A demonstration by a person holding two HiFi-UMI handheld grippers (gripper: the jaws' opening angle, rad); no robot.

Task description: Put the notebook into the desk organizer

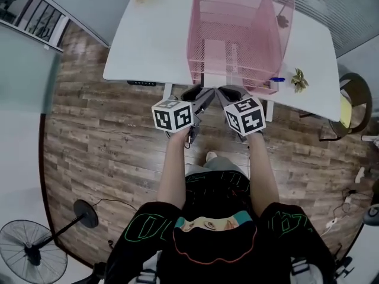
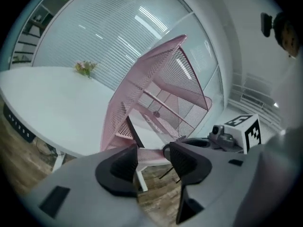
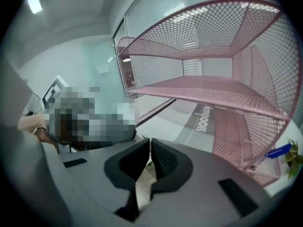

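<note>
Placement step judged done: notebook (image 3: 204, 119) lying flat on the bottom tier of the pink mesh desk organizer (image 1: 237, 40), which stands at the near edge of the white surface (image 1: 148, 40). Left tool (image 2: 154, 159) spread, nothing between. Right tool (image 3: 150, 156) pressed together, empty. Next: draw both tools clear of the mesh without snagging.

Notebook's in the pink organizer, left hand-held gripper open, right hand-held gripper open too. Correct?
Not quite: the right hand-held gripper is shut and empty, as the right gripper view shows. The notebook does lie in the pink organizer, and the left hand-held gripper is open.
</note>
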